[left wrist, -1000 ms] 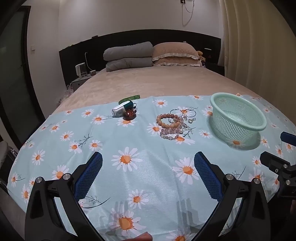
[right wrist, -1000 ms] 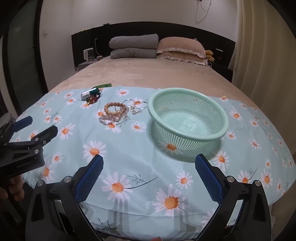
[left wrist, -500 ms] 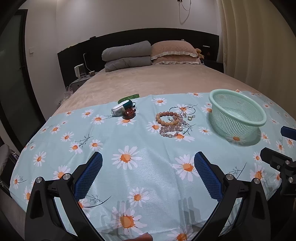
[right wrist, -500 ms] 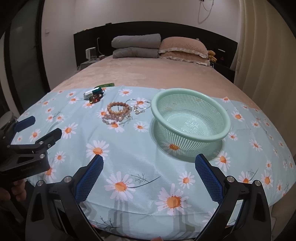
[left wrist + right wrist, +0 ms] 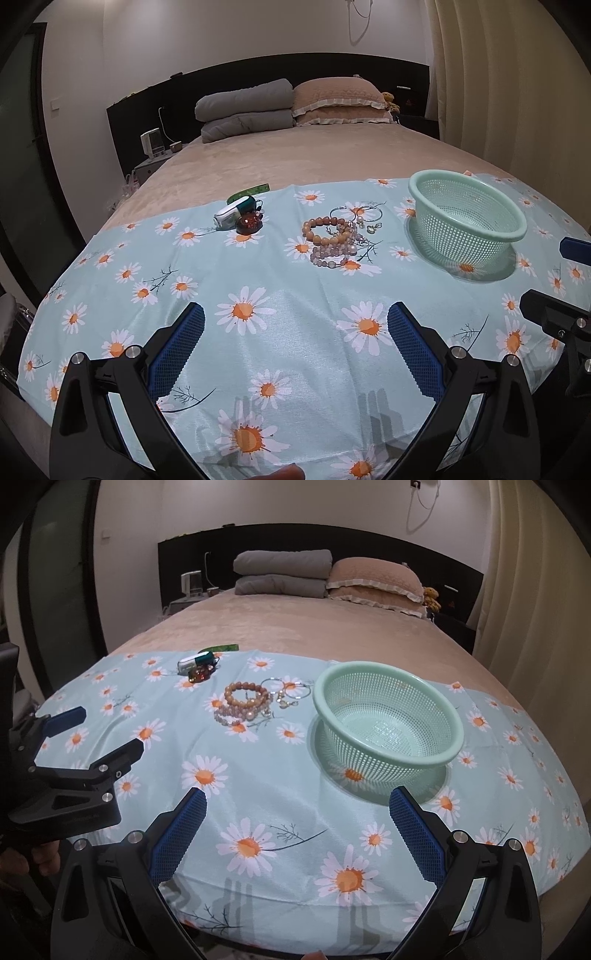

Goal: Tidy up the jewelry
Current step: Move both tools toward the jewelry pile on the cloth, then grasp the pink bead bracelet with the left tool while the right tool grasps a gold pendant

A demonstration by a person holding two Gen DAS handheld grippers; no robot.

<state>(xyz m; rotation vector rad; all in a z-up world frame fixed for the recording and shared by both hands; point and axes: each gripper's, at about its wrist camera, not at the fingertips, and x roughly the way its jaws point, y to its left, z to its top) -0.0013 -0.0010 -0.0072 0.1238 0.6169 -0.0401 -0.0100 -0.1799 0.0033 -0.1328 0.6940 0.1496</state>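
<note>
Left gripper [image 5: 293, 321] low over the near edge of the bed, blue pads [image 5: 177, 349] spread wide, nothing between them. Right gripper [image 5: 297, 805] likewise agape and empty, hovering just short of the basket. Each visible in the other's view: right one at the far right edge from the left wrist, left one at the far left from the right wrist, with a hand [image 5: 35, 856] wrapped around its grip.

Under both, a pale blue cloth [image 5: 258, 280] printed with white and orange daisies, laid across the foot of a beige bedspread [image 5: 295, 158]. On the cloth, a mint-green mesh basket [image 5: 388, 720], upright, mouth up, nothing visible inside. Just left of it, apart from its rim, the jewelry: an orange-brown beaded bracelet [image 5: 325, 230] lying flat, overlapping a pinkish beaded bracelet [image 5: 330, 254] nearer the grippers, and thin silver hoops [image 5: 360, 213] with small charms on the far side, toward the basket. The heap stretched roughly from near to far. Further left, well apart, a small white and teal device [image 5: 234, 212] pointing diagonally, touching a dark red trinket [image 5: 249, 223], a green strip [image 5: 247, 192] behind.

Beyond, grey folded bedding [image 5: 243, 109], a tan frilled pillow [image 5: 340, 99], a dark headboard [image 5: 258, 74], cream curtains [image 5: 498, 74] on the right, white wall behind.
</note>
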